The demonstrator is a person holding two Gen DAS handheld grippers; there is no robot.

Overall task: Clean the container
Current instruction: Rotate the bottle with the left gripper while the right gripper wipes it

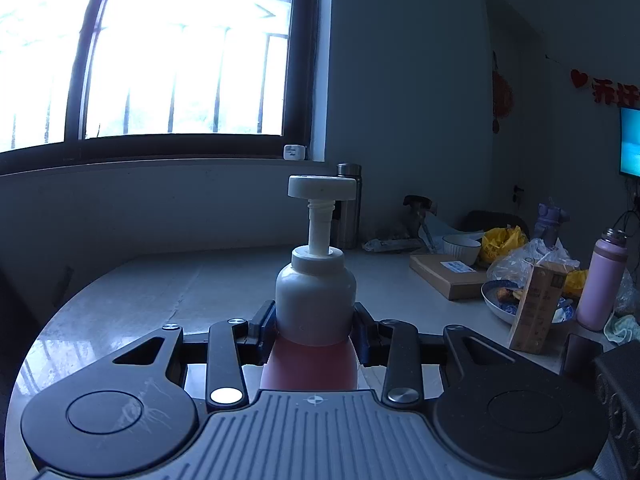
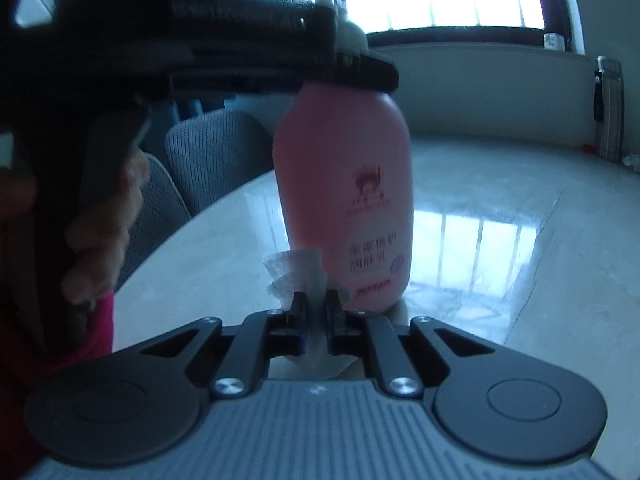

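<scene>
In the right wrist view, the person's hand point(image 2: 100, 236) grips the handle of the left claw point(image 2: 352, 66) at the far left, and that claw reaches across to clamp the pink pump bottle point(image 2: 344, 184) at its shoulder, just under the white collar. The bottle stands upright on the pale, glossy tabletop point(image 2: 500, 200). Below it, the right claw point(image 2: 316, 308) is nearly pressed together, pinching a crumpled wipe point(image 2: 296, 268) that touches the lower left of the bottle beside its printed label. A grey chair point(image 2: 216, 152) sits behind the tabletop's edge, and a steel flask point(image 2: 610, 108) stands at the far right near the wall. In the left wrist view, the left claw point(image 1: 316, 320) closes on both sides of the bottle point(image 1: 316, 292), whose white pump head point(image 1: 322, 187) rises upright in the centre. To the right lie a cardboard box point(image 1: 448, 280), a blue patterned plate point(image 1: 500, 300), a brown carton point(image 1: 536, 308) and a pink thermos point(image 1: 602, 280).
</scene>
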